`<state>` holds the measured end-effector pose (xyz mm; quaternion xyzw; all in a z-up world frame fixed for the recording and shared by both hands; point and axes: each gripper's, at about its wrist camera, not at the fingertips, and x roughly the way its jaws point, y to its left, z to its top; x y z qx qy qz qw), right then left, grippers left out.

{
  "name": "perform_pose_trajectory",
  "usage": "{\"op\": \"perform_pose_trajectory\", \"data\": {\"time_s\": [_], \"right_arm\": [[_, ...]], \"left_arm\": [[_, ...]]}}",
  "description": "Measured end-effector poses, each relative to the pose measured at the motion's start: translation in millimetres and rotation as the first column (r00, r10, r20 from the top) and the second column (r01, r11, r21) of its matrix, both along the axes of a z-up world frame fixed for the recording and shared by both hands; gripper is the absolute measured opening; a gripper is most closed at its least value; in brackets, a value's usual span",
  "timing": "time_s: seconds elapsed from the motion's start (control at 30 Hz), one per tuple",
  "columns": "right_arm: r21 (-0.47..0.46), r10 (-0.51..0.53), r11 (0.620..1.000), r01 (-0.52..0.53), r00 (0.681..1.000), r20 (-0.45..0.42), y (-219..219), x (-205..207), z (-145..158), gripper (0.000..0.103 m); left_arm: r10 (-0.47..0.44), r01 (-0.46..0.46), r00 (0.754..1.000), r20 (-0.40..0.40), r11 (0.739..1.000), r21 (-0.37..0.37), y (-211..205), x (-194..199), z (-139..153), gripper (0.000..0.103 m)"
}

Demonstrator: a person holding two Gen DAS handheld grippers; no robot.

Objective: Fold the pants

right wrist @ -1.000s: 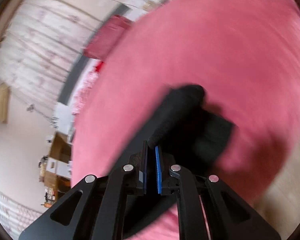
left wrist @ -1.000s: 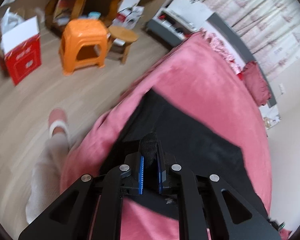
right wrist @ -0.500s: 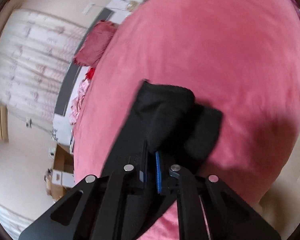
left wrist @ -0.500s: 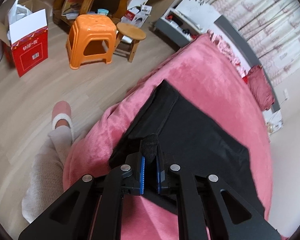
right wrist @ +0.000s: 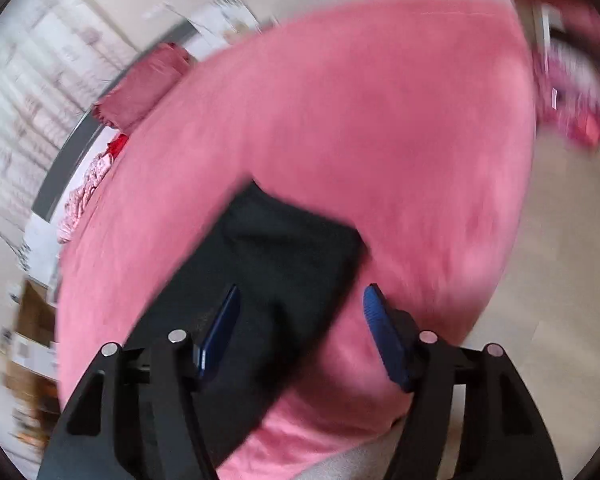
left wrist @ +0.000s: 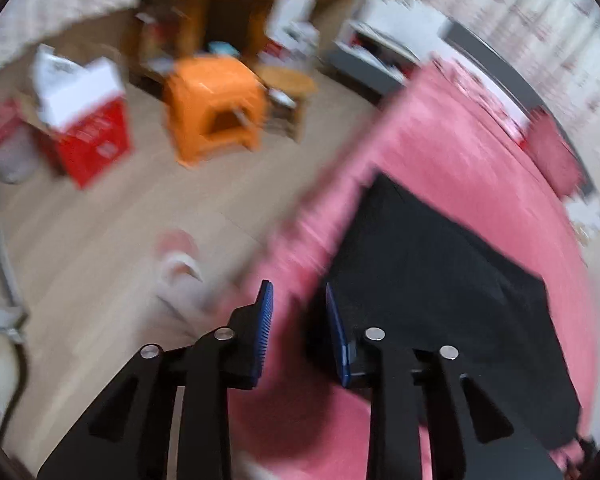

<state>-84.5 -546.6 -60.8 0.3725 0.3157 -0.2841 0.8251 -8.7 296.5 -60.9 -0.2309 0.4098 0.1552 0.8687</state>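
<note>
Left wrist view, blurred by motion, shows the left gripper [left wrist: 298,304] with its jaws parted and nothing between them; half a second ago it was pinching a tuft of the pants [left wrist: 440,280]. The pants now lie flat as a dark folded slab on the blanket [left wrist: 460,160], near the blanket's floor-side edge. The gripper's right finger overlaps the pants' near corner in the picture, and whether it touches the cloth cannot be told. Beyond the blanket stand a stool [left wrist: 216,108] and a red box [left wrist: 88,132] on the floor [left wrist: 100,240].

In the right wrist view the right gripper [right wrist: 300,304] has also let go, its fingers spread wide, where earlier it held a bunched fold. The pants [right wrist: 284,264] lie spread below it on the blanket [right wrist: 360,120], their far end squared off. A pillow [right wrist: 144,88] sits at the blanket's far edge
</note>
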Motion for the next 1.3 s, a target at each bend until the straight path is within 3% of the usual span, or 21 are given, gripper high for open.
{"op": "perform_pose_trajectory", "data": {"time_s": [0.07,0.13,0.23,0.27,0.33,0.4,0.47,0.53,0.6,0.7,0.8,0.83,0.87,0.9,0.97,1.07,1.17,1.23,1.27,1.3], "right_arm": [[-0.103,0.103,0.990,-0.098,0.994,0.042,24,18,24,0.060],[-0.114,0.311,0.947,-0.300,0.946,0.093,63,56,40,0.060],[-0.017,0.587,0.805,-0.593,0.791,0.173,130,115,36,0.060],[-0.006,0.684,0.719,-0.695,0.706,0.183,166,139,35,0.060],[-0.017,0.798,0.588,-0.809,0.577,0.175,221,167,31,0.057],[-0.033,0.882,0.457,-0.889,0.448,0.143,279,195,27,0.054],[0.003,0.925,0.364,-0.931,0.362,0.117,328,226,17,0.052],[0.072,0.941,0.313,-0.947,0.319,0.113,356,247,0,0.051],[0.123,0.954,0.270,-0.955,0.283,0.096,378,263,-16,0.051],[0.162,0.973,0.216,-0.963,0.227,0.052,395,277,-36,0.051],[0.255,0.984,0.131,-0.958,0.156,0.082,400,297,-51,0.049],[0.274,0.982,0.122,-0.954,0.156,0.106,403,303,-55,0.039],[0.292,0.978,0.119,-0.949,0.162,0.129,407,311,-57,0.018],[0.298,0.976,0.127,-0.946,0.172,0.131,408,321,-57,0.011],[0.257,0.972,0.182,-0.949,0.213,0.097,410,335,-52,0.009],[0.291,0.949,0.255,-0.922,0.297,0.109,404,347,-72,0.006],[0.318,0.911,0.280,-0.906,0.355,0.211,402,345,-81,0.006],[0.277,0.912,0.291,-0.916,0.353,0.210,398,337,-69,0.011],[0.251,0.905,0.310,-0.917,0.366,0.217,391,332,-61,0.022],[0.194,0.884,0.365,-0.910,0.405,0.234,379,325,-46,0.040]], "left_arm": [[0.049,-0.051,0.996,0.069,0.998,0.037,2,-4,18,0.027],[0.009,-0.015,0.994,0.113,0.998,0.056,-12,4,29,0.027],[-0.187,0.179,0.973,0.134,0.981,0.068,-65,38,33,0.027],[-0.257,0.250,0.957,0.133,0.966,0.068,-88,51,30,0.027],[-0.361,0.355,0.925,0.123,0.933,0.062,-125,72,21,0.027],[-0.472,0.468,0.874,0.114,0.882,0.058,-169,95,8,0.047],[-0.531,0.525,0.842,0.101,0.848,0.079,-198,110,-5,0.051],[-0.587,0.575,0.807,0.066,0.806,0.142,-226,122,-18,0.051],[-0.604,0.589,0.797,0.027,0.785,0.191,-237,125,-33,0.051],[-0.598,0.585,0.801,0.025,0.792,0.177,-231,125,-53,0.059],[-0.597,0.582,0.796,0.101,0.800,0.145,-220,114,-60,0.061],[-0.597,0.583,0.795,0.106,0.801,0.138,-222,114,-59,0.062],[-0.602,0.589,0.792,0.101,0.797,0.137,-223,114,-60,0.066],[-0.615,0.600,0.783,0.092,0.787,0.146,-227,116,-60,0.071],[-0.622,0.605,0.778,0.083,0.779,0.164,-232,118,-59,0.072],[-0.620,0.603,0.781,0.080,0.781,0.163,-233,118,-59,0.072],[-0.620,0.604,0.783,0.056,0.779,0.171,-237,120,-59,0.072],[-0.618,0.603,0.786,0.016,0.773,0.199,-241,121,-55,0.072],[-0.613,0.600,0.790,0.000,0.773,0.208,-244,122,-52,0.072],[-0.609,0.598,0.793,-0.007,0.777,0.195,-246,125,-48,0.072]]}}
